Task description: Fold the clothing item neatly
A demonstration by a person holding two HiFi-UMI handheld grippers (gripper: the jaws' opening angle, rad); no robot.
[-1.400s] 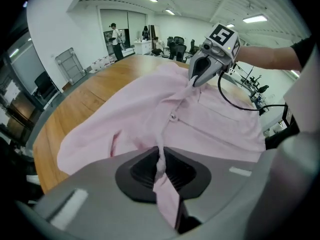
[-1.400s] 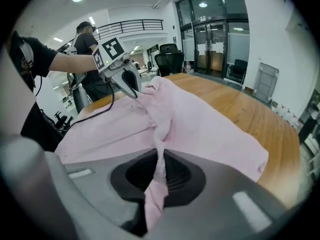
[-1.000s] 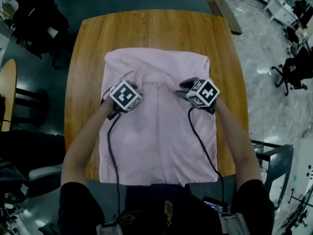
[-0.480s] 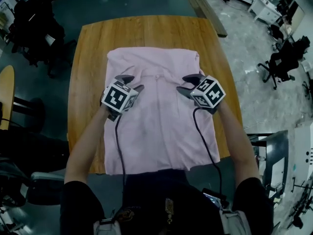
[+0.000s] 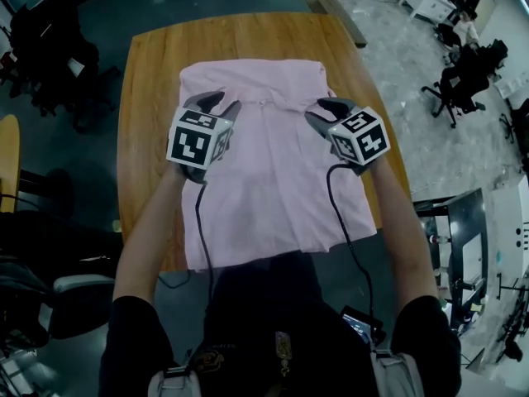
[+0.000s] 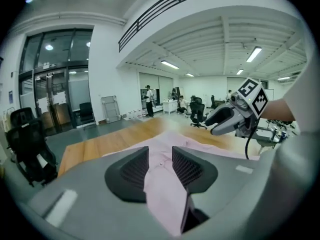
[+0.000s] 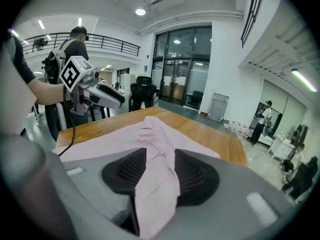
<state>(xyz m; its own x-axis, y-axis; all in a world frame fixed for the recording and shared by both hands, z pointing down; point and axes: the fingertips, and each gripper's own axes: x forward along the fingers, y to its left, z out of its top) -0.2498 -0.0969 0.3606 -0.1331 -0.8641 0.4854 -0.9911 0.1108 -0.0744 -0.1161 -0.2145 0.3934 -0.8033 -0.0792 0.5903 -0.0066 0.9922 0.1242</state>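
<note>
A pink shirt [image 5: 273, 180] lies front up on the wooden table [image 5: 149, 81], collar at the far end. My left gripper [image 5: 216, 106] is at its left shoulder and my right gripper [image 5: 324, 112] at its right shoulder, both raised above the table. In the left gripper view the cloth [image 6: 165, 204] fills the gap of the left gripper [image 6: 160, 157]. The right gripper view shows the same: a fold of shirt [image 7: 150, 129] runs through the right gripper [image 7: 160, 166]. Both pairs of jaws have just been closing, with the shirt between them, and each is shut on it.
Each gripper's black cable [image 5: 347, 238] trails back over the shirt to the person. A round side table [image 5: 10, 164] and dark chairs [image 5: 50, 48] stand to the left, office chairs [image 5: 463, 64] to the right. A person [image 7: 264, 115] stands far off.
Both grippers have risen and look larger in the head view. The shirt's near hem, which hung at the table's front edge, has been drawn farther onto the table.
</note>
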